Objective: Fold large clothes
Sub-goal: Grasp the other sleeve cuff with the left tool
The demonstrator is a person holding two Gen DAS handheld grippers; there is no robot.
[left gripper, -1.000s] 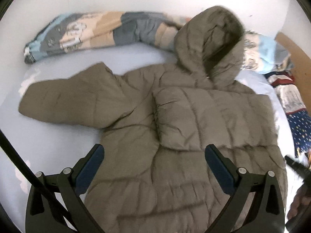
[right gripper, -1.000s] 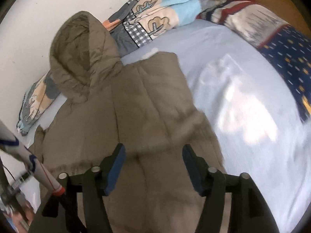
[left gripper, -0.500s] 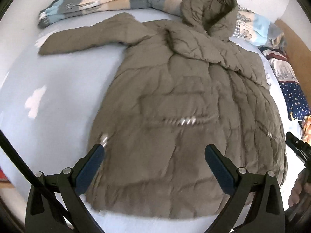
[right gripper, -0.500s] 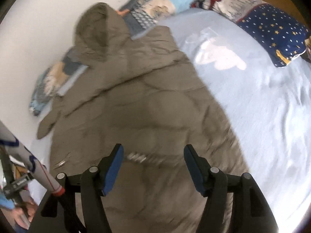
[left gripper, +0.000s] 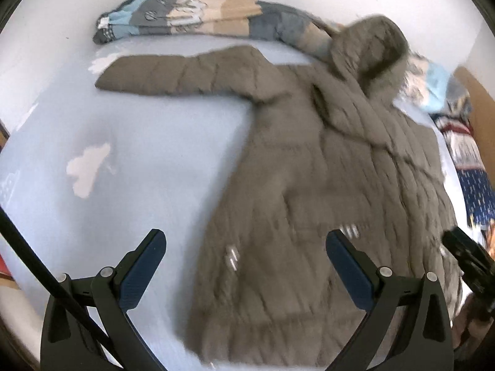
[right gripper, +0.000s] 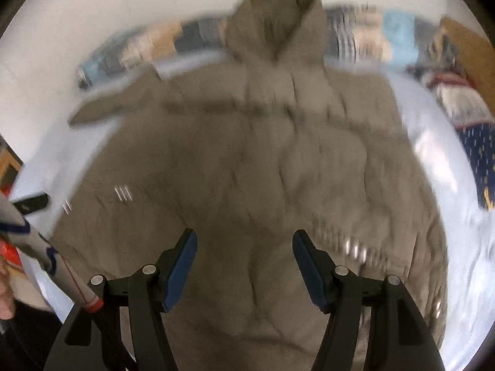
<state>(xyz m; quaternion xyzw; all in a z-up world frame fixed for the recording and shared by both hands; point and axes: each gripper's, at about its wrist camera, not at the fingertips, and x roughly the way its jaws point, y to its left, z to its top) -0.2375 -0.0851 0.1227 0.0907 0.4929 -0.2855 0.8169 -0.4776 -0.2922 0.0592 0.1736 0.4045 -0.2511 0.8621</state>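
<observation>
Coat: big brown puffy coat (left gripper: 324,191) lies flat on the light blue bed sheet (left gripper: 148,167), spread out so it can be folded. It sits ahead of and under both tongs.
Hood: the hood (right gripper: 278,24) is at the far end, away from the tongs, leaning up on the rolled blanket (left gripper: 198,15) by the wall.
Sleeve: one sleeve (left gripper: 182,74) sticks straight out to the far left of the left tongs. It looks not folded in yet. The other side looks tucked over the front, but the blur makes this hard to tell.
Bottom edge: the hem is the part nearest the tongs, so I think it is the part to grab next.
Left tongs: left tongs (left gripper: 246,266) are wide open and hold nothing. One finger is over the bare sheet, the other is over the coat.
Right tongs: right tongs (right gripper: 244,262) are open too, with nothing between the blue pads (right gripper: 181,266). They hang over the middle of the lower coat.
Hands: both tongs point down at a slant toward the bed, side by side. The right tongs also show at the right edge of the left view.
Pillows: patterned pillows (right gripper: 482,160) lie far off to the right.
</observation>
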